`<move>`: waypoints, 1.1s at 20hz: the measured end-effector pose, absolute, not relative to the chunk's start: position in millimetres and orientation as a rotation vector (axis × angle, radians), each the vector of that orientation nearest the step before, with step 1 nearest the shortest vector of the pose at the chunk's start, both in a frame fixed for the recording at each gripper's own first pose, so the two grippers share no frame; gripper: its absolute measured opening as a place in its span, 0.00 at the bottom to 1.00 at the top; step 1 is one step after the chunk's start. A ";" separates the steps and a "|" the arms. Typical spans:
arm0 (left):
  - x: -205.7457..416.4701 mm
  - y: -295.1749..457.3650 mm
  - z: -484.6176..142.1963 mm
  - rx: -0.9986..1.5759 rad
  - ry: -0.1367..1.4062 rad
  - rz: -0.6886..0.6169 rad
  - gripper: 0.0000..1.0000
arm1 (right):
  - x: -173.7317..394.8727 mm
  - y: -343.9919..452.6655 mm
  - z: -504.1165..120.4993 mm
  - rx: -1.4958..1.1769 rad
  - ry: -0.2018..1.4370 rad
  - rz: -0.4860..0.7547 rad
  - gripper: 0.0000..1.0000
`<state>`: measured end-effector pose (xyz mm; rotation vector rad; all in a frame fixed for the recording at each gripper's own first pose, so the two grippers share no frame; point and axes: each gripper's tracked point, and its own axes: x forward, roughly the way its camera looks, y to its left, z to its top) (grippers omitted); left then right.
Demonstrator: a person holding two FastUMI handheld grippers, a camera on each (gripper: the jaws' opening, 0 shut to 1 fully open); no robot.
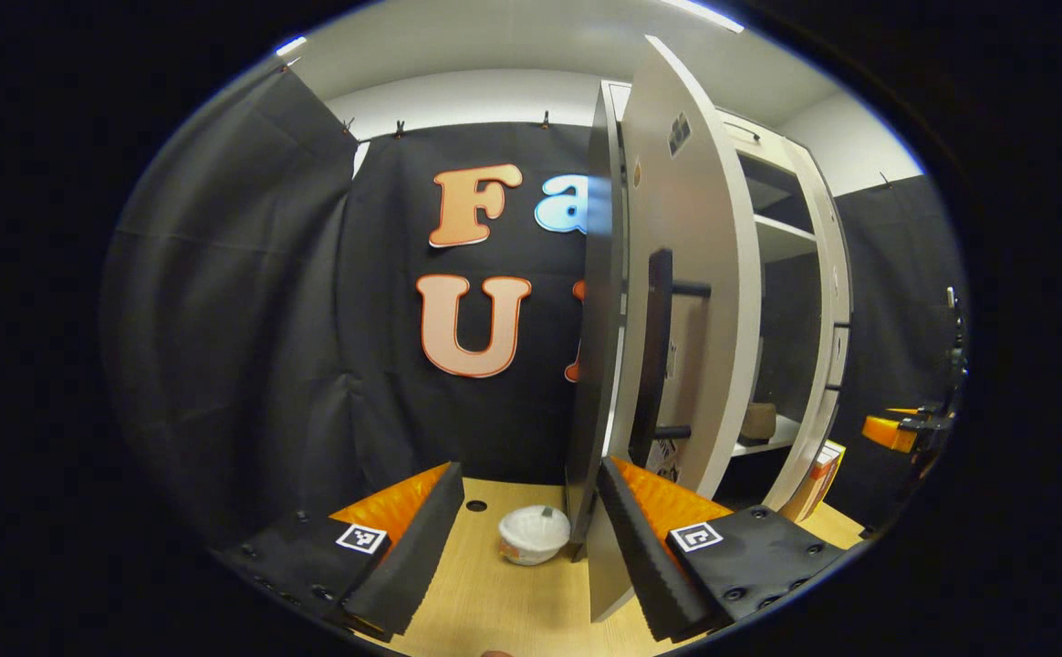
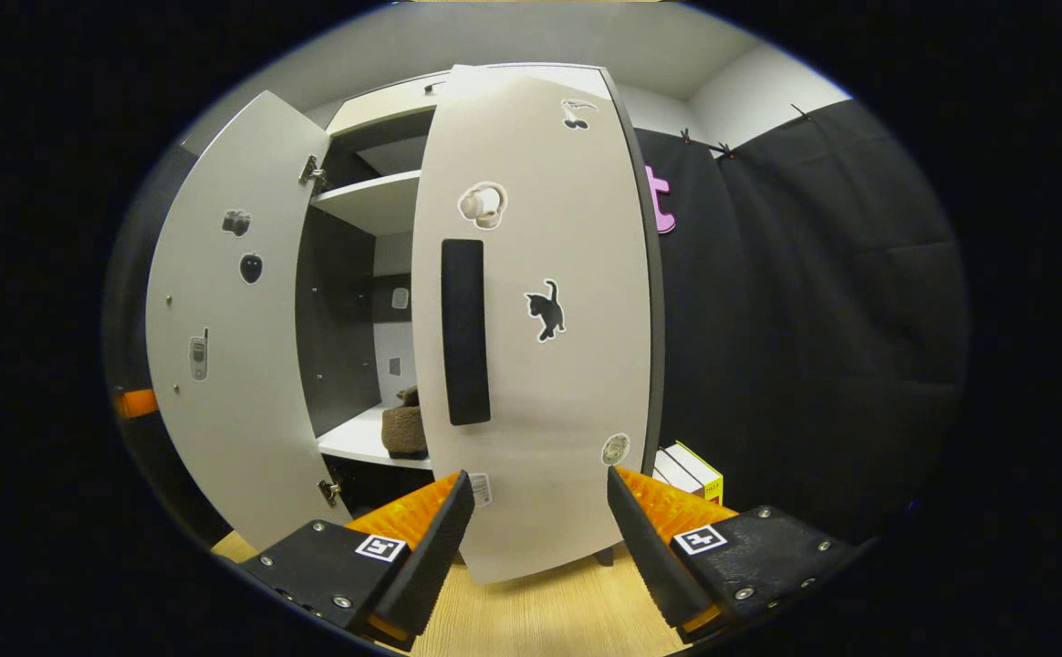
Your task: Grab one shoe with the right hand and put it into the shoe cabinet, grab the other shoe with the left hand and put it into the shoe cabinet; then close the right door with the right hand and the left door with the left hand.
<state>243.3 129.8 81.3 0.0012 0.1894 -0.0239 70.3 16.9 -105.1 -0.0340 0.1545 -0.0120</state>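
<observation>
A: Pale wood table (image 2: 540,611) in the foreground, right gripper (image 2: 540,511) spread wide and holding nothing. Where does the right door (image 2: 540,319) lie from it?

B: Dead ahead at twelve o'clock, close, its outer face square to the fingers. The dark handle (image 2: 465,330) runs vertically, up at eleven o'clock from the gap between the fingers. The door stands half shut; my reading is that a push on its face would swing it home.

A: And the shoes?

B: One brown shoe (image 2: 403,424) sits on the lower shelf (image 2: 358,443) of the cabinet (image 2: 376,201), seen through the gap at ten o'clock. Whether a second lies behind it, I cannot tell. Farther left, the left door (image 2: 221,347) hangs wide.

A: The left gripper (image 1: 531,511)?

B: Also spread and empty, over the table, a white bowl (image 1: 534,534) just beyond its fingers. The left door (image 1: 686,301) shows nearly edge-on at one o'clock, its handle (image 1: 657,356) upright on the outer face, the shoe (image 1: 757,422) beyond at two o'clock.

A: So which hand is nearer its work?

B: Judging by position, the right, facing its door head-on. The left stands beside its door's edge.
</observation>
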 end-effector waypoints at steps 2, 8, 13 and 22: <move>244.7 117.0 68.2 -0.036 0.213 -0.052 0.99 | 60.6 13.5 -100.4 -0.042 0.150 -0.008 0.91; 249.1 102.0 53.0 -0.023 0.225 -0.070 0.95 | 37.6 0.9 -81.4 -0.038 0.118 0.005 0.91; 251.8 77.8 49.3 -0.048 0.251 -0.098 0.94 | 19.7 -25.2 -70.2 -0.016 0.093 -0.005 0.91; 277.3 -21.6 40.7 -0.063 0.256 -0.249 0.96 | 16.2 -64.8 -64.1 0.004 0.068 -0.008 0.91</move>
